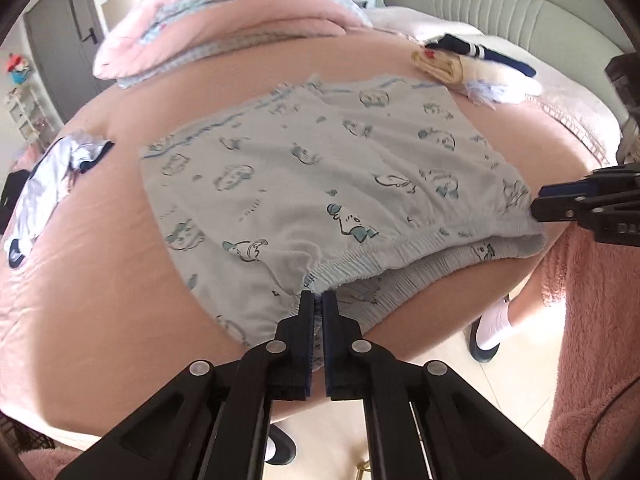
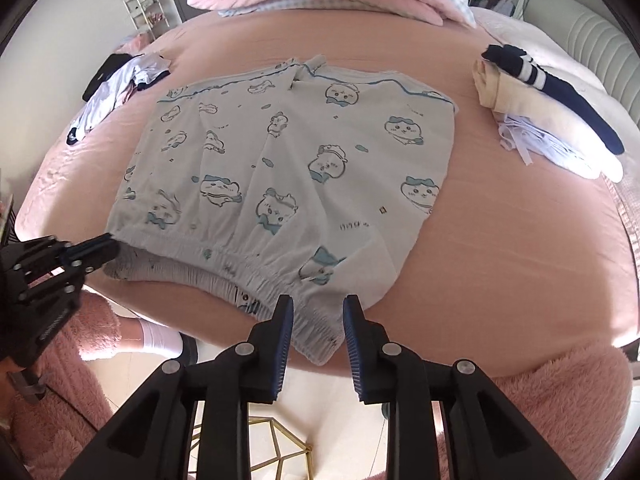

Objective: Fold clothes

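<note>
Left claw [image 1: 319, 300] clamped on shorts [image 1: 320, 184]

Shorts [image 2: 288, 168] on bed [image 2: 500, 248]; folded pile [image 2: 532, 120] right.

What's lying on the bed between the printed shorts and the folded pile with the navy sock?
Nothing: in the right wrist view only bare pink sheet separates the printed shorts from the folded pile.

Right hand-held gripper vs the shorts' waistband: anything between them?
Nothing visible. The right hand-held gripper is open, with the waistband of the printed shorts lying directly between its fingers, and no other item in the gap. The left hand-held gripper is shut on the same waistband further along. The clothes piles sit well off to the side.
</note>
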Tool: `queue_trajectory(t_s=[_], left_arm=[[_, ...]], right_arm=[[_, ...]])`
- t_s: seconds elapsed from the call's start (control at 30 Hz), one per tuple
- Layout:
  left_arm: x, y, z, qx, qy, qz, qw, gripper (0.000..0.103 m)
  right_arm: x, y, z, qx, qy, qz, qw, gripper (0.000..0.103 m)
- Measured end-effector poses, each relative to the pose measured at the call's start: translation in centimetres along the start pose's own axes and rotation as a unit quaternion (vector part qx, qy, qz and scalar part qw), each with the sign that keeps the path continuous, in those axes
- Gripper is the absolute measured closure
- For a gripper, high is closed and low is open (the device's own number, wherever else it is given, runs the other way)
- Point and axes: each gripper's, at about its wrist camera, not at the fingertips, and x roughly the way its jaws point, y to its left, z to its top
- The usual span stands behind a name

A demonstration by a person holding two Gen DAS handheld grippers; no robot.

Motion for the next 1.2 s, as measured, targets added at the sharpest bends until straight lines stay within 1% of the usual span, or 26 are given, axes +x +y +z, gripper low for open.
queue_trajectory(t_s=[0.1, 0.17, 0.2, 0.27, 0.33, 0.43, 0.5, 0.53, 0.57, 0.6, 0.63, 0.67, 0.8, 0.87, 0.97, 1.0, 1.07, 1.1, 1.13, 1.17, 1.2], left_arm=[[0.3, 0.8, -1.2, -0.021, 0.018, -0.006, 0.9996, 0.101], [0.8, 1.3, -1.9, -0.033, 0.034, -0.014, 0.9988, 0.101], [1.3, 1.4, -2.1, -0.036, 0.045, -0.021, 0.9981, 0.101], [1.8, 1.6, -2.6, -0.04, 0.059, -0.026, 0.9971, 0.101], [1.9, 1.7, -2.9, -0.041, 0.073, -0.03, 0.996, 0.101], [1.5, 2.3, -2.8, -0.065, 0.078, -0.048, 0.9937, 0.101], [1.0, 2.6, -2.2, -0.076, 0.066, -0.059, 0.9932, 0.099], [0.9, 2.5, -1.8, -0.072, 0.058, -0.06, 0.9939, 0.097], [0.8, 2.1, -1.4, -0.063, 0.052, -0.058, 0.995, 0.091], [0.7, 1.7, -1.0, -0.051, 0.045, -0.055, 0.9962, 0.082], [0.7, 1.1, -0.7, -0.036, 0.04, -0.049, 0.9973, 0.077], [0.6, 0.6, -0.4, -0.023, 0.035, -0.044, 0.9981, 0.072], [-0.2, -0.4, 0.6, 0.003, 0.0, -0.035, 0.9994, 0.069], [1.1, -0.7, 1.0, 0.029, 0.017, -0.031, 0.999, 0.067], [3.4, -1.2, 1.0, 0.069, 0.049, -0.016, 0.9963, 0.067], [3.7, -1.3, 0.8, 0.078, 0.054, -0.016, 0.9954, 0.067], [3.9, -1.3, 0.6, 0.088, 0.05, -0.019, 0.9947, 0.067], [3.9, -1.3, 0.5, 0.095, 0.047, -0.02, 0.9942, 0.067], [4.0, -1.3, 0.4, 0.098, 0.044, -0.021, 0.994, 0.068], [4.0, -1.1, 0.4, 0.096, 0.04, -0.022, 0.9943, 0.081], [3.9, -0.9, 0.5, 0.089, 0.035, -0.023, 0.9951, 0.094]], right_arm=[[0.9, 0.3, 0.5, -0.002, 0.0, 0.011, 1.0, 0.078], [1.8, 0.6, 0.8, -0.003, 0.007, 0.014, 1.0, 0.078], [2.4, 0.8, 0.9, -0.006, 0.012, 0.009, 1.0, 0.078], [3.7, 1.2, 0.6, -0.021, 0.029, -0.016, 0.999, 0.078], [3.9, 0.9, 0.2, -0.016, 0.031, -0.025, 0.999, 0.076], [3.0, 0.2, -0.2, -0.003, 0.03, -0.007, 1.0, 0.072], [2.0, -0.2, -0.4, 0.002, 0.022, 0.011, 1.0, 0.072], [1.6, -0.1, -0.4, -0.003, 0.017, 0.021, 1.0, 0.071], [1.2, 0.0, -0.4, -0.009, 0.012, 0.031, 0.999, 0.07], [1.0, 0.4, -0.3, -0.019, 0.007, 0.036, 0.999, 0.068], [1.1, 0.9, -0.2, -0.031, 0.007, 0.034, 0.999, 0.065], [1.1, 1.4, -0.2, -0.043, 0.006, 0.032, 0.999, 0.065], [2.0, 3.6, 0.0, -0.086, 0.001, 0.029, 0.996, 0.065], [3.0, 4.1, 0.0, -0.103, 0.001, 0.022, 0.994, 0.066], [4.0, 4.1, -0.1, -0.112, -0.003, 0.004, 0.994, 0.066], [4.0, 4.0, -0.1, -0.109, -0.007, 0.004, 0.994, 0.066], [4.0, 3.7, 0.0, -0.109, -0.012, 0.009, 0.994, 0.068], [4.0, 3.5, 0.1, -0.106, -0.017, 0.01, 0.994, 0.07], [4.0, 3.0, 0.2, -0.1, -0.019, 0.017, 0.995, 0.077], [4.1, 2.7, 0.5, -0.094, -0.018, 0.033, 0.995, 0.086], [4.1, 2.4, 0.7, -0.085, -0.018, 0.049, 0.995, 0.09]])
